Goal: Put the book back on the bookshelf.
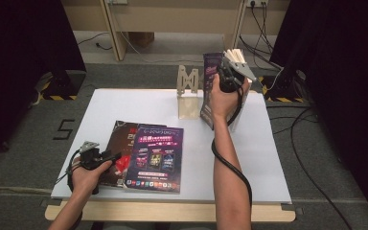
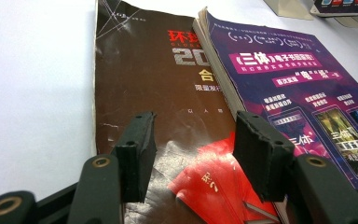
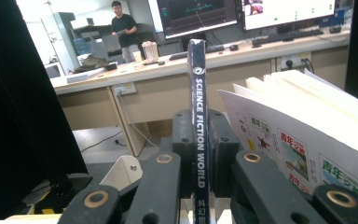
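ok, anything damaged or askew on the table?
The brown magazine lying under the purple magazine looks worn: its cover is creased and scuffed near the open left gripper. The two lie fanned, not squared.

white table point(image 1: 100, 103), brown magazine point(image 1: 120, 143), wooden bookstand point(image 1: 188, 91)

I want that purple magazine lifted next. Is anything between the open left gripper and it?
Nothing visible. The left gripper hovers open over the brown magazine, with the purple magazine lying right beside its jaws, overlapping the brown one.
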Demonstrator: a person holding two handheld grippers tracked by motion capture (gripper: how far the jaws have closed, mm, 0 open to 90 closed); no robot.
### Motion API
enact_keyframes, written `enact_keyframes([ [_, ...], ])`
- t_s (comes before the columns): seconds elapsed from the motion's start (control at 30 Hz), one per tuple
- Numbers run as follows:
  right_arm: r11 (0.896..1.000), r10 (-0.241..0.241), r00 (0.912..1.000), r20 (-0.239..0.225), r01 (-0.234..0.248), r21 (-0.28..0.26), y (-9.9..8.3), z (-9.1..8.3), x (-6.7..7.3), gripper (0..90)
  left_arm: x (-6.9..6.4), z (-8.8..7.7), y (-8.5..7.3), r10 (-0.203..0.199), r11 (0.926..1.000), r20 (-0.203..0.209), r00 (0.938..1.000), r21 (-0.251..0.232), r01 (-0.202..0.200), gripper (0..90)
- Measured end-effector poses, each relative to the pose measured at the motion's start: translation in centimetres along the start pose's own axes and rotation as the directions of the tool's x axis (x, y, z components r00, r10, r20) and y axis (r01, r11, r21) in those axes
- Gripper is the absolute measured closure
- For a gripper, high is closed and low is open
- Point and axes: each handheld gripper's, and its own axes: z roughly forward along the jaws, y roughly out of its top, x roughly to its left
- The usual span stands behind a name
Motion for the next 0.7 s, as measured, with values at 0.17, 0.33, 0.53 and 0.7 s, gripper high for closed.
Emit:
enact_keyframes([
  [0.17, 1.000, 0.006, 1.0000, -0.007, -0.006, -0.005, -0.4, -1.4, 0.0, 82.7, -0.1, 0.0, -0.1, 0.003, 1.0000, -0.001, 1.0000, 0.001, -0.003, 47.8],
  [0.33, 1.000, -0.005, 0.9996, -0.026, 0.004, -0.007, -1.1, -3.5, 0.1, 80.9, -0.1, -0.1, -0.1, 0.000, 1.0000, 0.002, 1.0000, 0.000, 0.000, 47.8],
  [0.53, 0.999, -0.029, 0.9994, -0.019, 0.030, 0.021, -2.6, -5.6, -0.3, 78.4, -0.1, -0.2, 0.0, -0.001, 1.0000, 0.003, 1.0000, 0.001, 0.001, 47.8],
  [0.7, 0.998, -0.026, 0.9995, -0.019, 0.027, 0.057, -3.4, -6.2, -1.1, 76.8, -0.2, -0.1, -0.1, -0.003, 1.0000, 0.002, 1.0000, 0.002, 0.003, 47.8],
])
